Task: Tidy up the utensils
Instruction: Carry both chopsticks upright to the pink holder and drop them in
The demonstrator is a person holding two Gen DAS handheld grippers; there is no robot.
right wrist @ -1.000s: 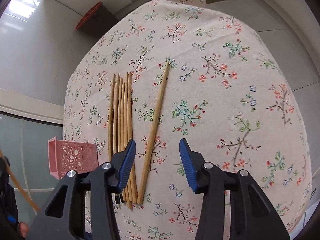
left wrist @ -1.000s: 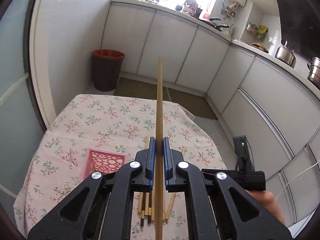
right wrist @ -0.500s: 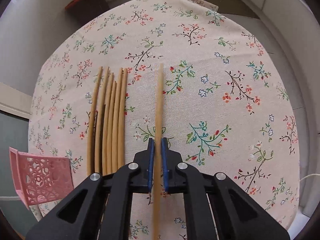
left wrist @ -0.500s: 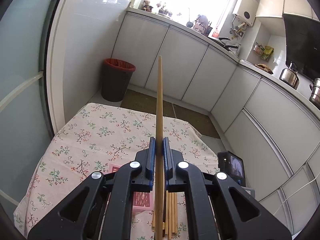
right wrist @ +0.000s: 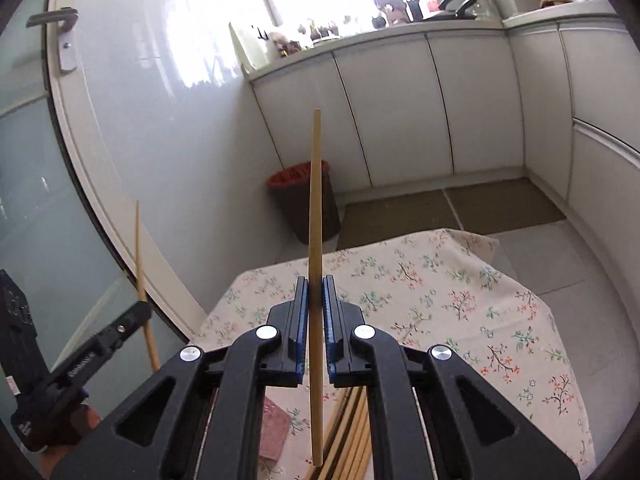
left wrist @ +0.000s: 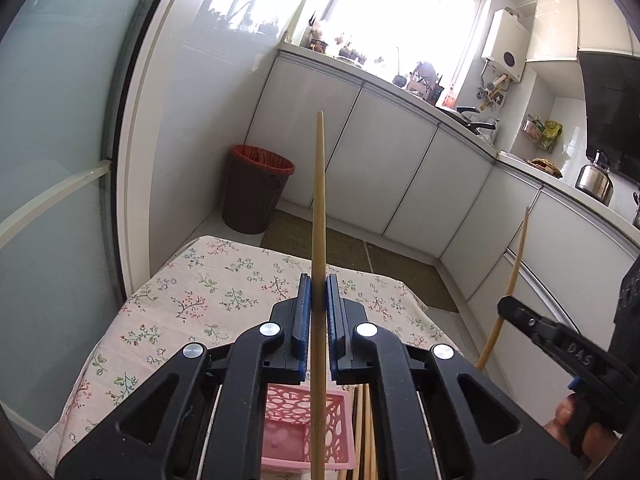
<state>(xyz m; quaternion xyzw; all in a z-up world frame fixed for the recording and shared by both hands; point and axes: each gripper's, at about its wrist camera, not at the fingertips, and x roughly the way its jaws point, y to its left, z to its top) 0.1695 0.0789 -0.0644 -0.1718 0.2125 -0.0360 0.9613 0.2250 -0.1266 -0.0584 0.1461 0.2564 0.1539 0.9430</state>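
My left gripper (left wrist: 318, 296) is shut on a bamboo chopstick (left wrist: 319, 208) and holds it upright, its lower end over the pink perforated basket (left wrist: 300, 432). My right gripper (right wrist: 316, 294) is shut on another bamboo chopstick (right wrist: 315, 208), lifted above the floral tablecloth (right wrist: 460, 300). Several more chopsticks (right wrist: 352, 440) lie in a bundle on the cloth below it, beside the basket (right wrist: 274, 428). The right gripper with its chopstick (left wrist: 508, 280) shows at the right of the left wrist view. The left gripper's chopstick (right wrist: 142, 280) shows at the left of the right wrist view.
A dark waste bin with a red liner (left wrist: 256, 188) stands on the floor beyond the table. White cabinets (left wrist: 384, 168) run along the back and right. A glass door (right wrist: 40, 160) is to the left. The table's far edge (left wrist: 280, 252) drops to the floor.
My right gripper has shut on the separate chopstick and lifted it off the cloth, tilting up. My left gripper has tilted up with its chopstick, over the basket.
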